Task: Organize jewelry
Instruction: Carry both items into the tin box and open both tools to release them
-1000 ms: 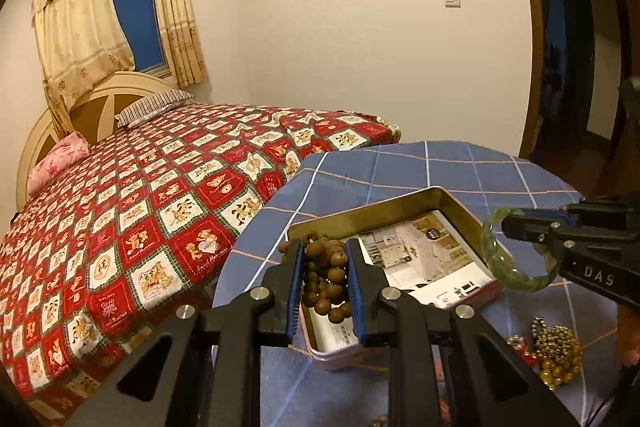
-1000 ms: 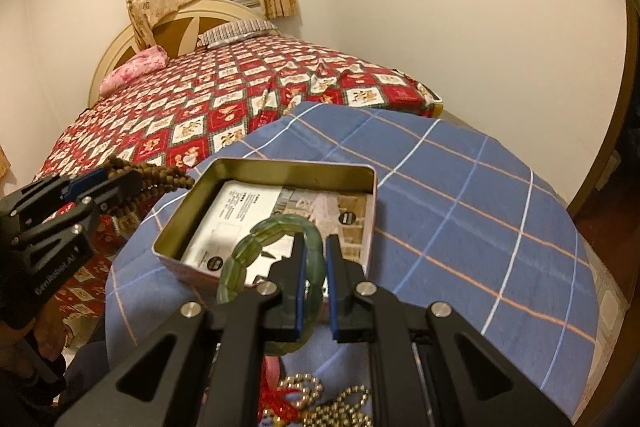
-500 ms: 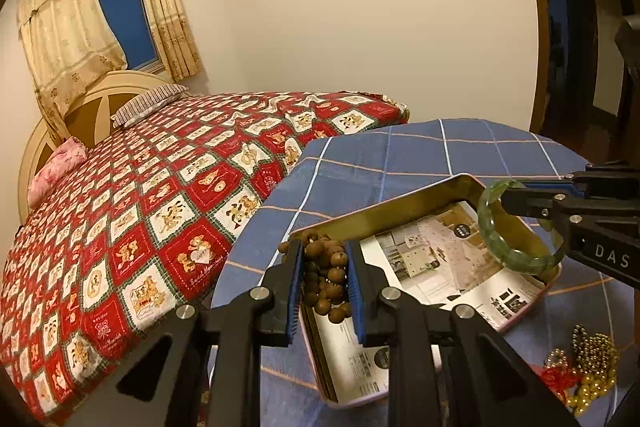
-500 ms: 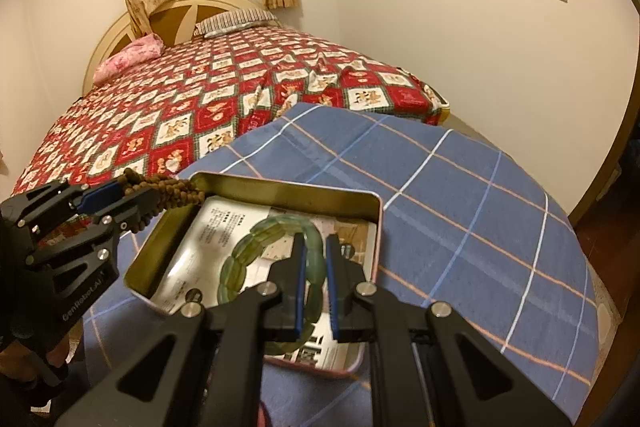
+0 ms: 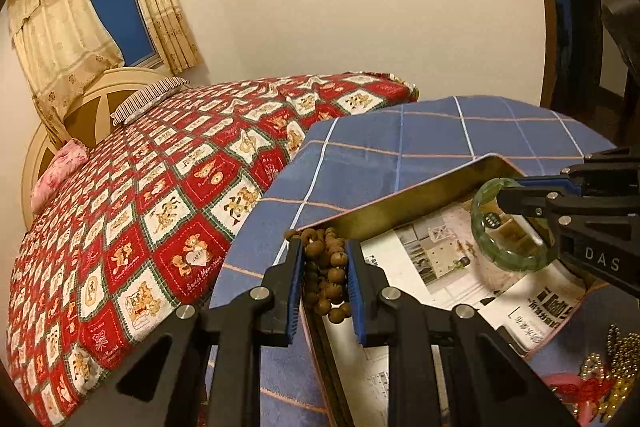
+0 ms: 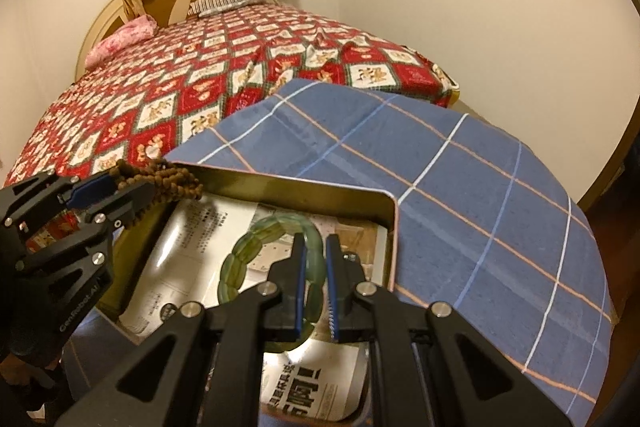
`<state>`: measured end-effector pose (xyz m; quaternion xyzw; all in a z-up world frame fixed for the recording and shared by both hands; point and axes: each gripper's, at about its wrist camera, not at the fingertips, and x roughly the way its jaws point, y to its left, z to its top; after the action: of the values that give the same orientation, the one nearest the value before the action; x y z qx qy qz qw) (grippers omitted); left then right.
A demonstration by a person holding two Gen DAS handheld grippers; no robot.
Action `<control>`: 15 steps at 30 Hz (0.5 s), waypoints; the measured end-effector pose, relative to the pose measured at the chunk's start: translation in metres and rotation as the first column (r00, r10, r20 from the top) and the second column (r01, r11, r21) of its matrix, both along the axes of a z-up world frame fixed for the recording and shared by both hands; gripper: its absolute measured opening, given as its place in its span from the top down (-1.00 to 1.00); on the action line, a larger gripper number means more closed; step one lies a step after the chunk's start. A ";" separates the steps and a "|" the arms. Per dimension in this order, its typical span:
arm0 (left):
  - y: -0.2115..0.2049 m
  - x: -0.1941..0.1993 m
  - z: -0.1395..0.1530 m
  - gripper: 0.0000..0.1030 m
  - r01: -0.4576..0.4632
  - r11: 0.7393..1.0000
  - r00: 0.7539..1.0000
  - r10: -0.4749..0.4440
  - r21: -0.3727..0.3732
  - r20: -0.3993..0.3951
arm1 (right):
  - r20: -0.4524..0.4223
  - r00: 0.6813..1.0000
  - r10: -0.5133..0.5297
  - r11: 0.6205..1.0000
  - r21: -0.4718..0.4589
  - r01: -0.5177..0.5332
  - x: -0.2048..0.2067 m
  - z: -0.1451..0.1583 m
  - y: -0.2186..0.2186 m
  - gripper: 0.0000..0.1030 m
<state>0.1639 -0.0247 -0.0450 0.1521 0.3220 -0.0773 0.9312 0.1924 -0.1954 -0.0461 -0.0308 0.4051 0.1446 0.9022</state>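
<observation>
My left gripper (image 5: 323, 247) is shut on a brown wooden bead string (image 5: 325, 269) and holds it over the left corner of the open metal tin (image 5: 404, 201). It also shows in the right wrist view (image 6: 132, 193), with the beads (image 6: 170, 179) at the tin's rim (image 6: 304, 191). My right gripper (image 6: 313, 247) is shut on a green jade bangle (image 6: 256, 247) held above the paper lining the tin. In the left wrist view that gripper (image 5: 500, 193) holds the bangle (image 5: 508, 227) over the tin's right part.
The tin stands on a round table with a blue checked cloth (image 6: 480, 195). Gold beads and a red ornament (image 5: 600, 379) lie on the cloth by the tin's near right. A bed with a red patterned quilt (image 5: 160, 195) stands left, behind the table.
Both grippers have moved forward over the tin with their loads. The bangle now hangs above the paper lining, and the bead string is at the tin's left corner.
</observation>
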 end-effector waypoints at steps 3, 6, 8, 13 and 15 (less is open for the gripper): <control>0.000 0.003 -0.004 0.60 -0.005 1.000 1.000 0.005 0.007 -0.009 | -0.016 1.000 -0.006 1.000 -0.017 0.006 0.005 -0.006 0.000 0.76; 0.000 0.005 -0.006 0.58 -0.017 1.000 1.000 0.017 0.019 -0.009 | -0.022 0.999 -0.023 0.999 -0.029 0.023 0.008 -0.009 -0.002 0.63; -0.001 0.005 -0.007 0.37 -0.022 0.999 1.000 0.022 0.024 -0.017 | -0.022 0.999 -0.033 0.999 -0.024 0.032 0.009 -0.010 -0.005 0.29; 0.006 -0.005 0.002 -0.44 -0.047 0.999 0.998 0.047 0.013 0.033 | 0.001 0.999 -0.043 0.999 -0.003 0.043 0.002 -0.004 -0.010 0.08; 0.009 -0.008 0.005 -0.44 -0.058 0.998 0.998 0.057 0.013 0.036 | 0.015 0.999 -0.047 0.999 -0.001 0.047 -0.003 0.001 -0.012 0.08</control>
<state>0.1557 -0.0157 -0.0399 0.1508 0.3100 -0.0453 0.9376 0.1895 -0.2073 -0.0448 -0.0231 0.3993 0.1227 0.9083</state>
